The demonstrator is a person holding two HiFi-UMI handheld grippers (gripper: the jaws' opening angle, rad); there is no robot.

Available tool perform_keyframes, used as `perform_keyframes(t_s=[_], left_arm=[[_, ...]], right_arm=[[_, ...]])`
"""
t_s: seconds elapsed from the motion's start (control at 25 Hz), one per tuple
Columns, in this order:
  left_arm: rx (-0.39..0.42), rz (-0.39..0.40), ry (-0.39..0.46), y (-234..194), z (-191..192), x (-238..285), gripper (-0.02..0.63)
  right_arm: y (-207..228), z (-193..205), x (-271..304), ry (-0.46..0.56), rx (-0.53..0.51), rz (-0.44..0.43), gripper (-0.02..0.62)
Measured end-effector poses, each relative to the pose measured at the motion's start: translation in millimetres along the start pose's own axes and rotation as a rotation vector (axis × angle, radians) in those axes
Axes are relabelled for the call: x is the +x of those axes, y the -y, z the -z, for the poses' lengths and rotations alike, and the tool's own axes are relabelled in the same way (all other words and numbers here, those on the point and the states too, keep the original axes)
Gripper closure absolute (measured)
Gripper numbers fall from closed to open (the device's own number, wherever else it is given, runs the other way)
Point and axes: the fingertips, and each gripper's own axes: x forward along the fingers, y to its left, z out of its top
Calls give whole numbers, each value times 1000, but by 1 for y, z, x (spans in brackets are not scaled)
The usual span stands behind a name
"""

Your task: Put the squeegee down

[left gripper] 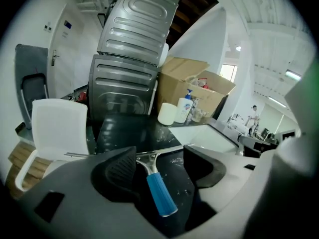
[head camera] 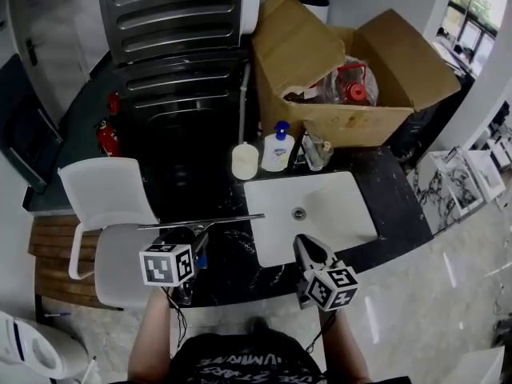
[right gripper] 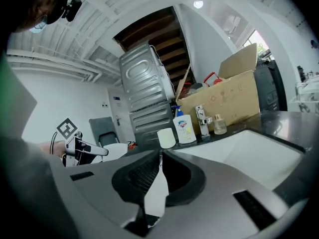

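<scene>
The squeegee [head camera: 216, 222] lies flat on the black counter [head camera: 216, 182], left of the white sink [head camera: 320, 214]. Its long metal blade runs left to right. Its blue handle [left gripper: 160, 193] points back toward me. My left gripper [head camera: 186, 237] hovers just above the handle and is open. In the left gripper view the handle shows in the wide gap of the left gripper [left gripper: 159, 151], and neither pad touches it. My right gripper [head camera: 304, 242] is over the sink's near edge. In its own view the right gripper [right gripper: 160, 155] is shut, with nothing held.
A white chair [head camera: 104, 190] stands left of the counter. At the counter's back are a white cup [head camera: 245, 161], a soap bottle [head camera: 278, 146] and a tap [head camera: 312, 146]. Behind them stand an open cardboard box [head camera: 352, 110] and a tall ribbed metal appliance [head camera: 176, 22].
</scene>
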Motion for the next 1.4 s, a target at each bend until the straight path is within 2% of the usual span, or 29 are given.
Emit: perform_keyframes(t_s=[0.16,0.32,0.56,0.72,0.88,1.0,1.16,1.4], left_arm=[[45,99,55,8,-7,-12,295],[131,169,41,15,5,-24,303],[207,254,34,19,31,-50,357],[228,279,34,11,50,-68,437],[219,284,44,-1,67,-91,564],[208,322,68,-9,75,-113,583],[256,354,69,-27,89,-141,586],[282,389,58,-54,114,-181,586]], right_arm=[[-14,4,-27,40,18,83,543],[-30,16,-53,56,32,158,543],[-62,39,-87,79,56,248,543],[-87,57,-106,85,63,290,543],[-114,76,-124,89,70,314,543],[-135,88,-137,98,73,331,543],[-167,106,-150,102,77,361,543],[-223,127,-166,119,68,383,544]])
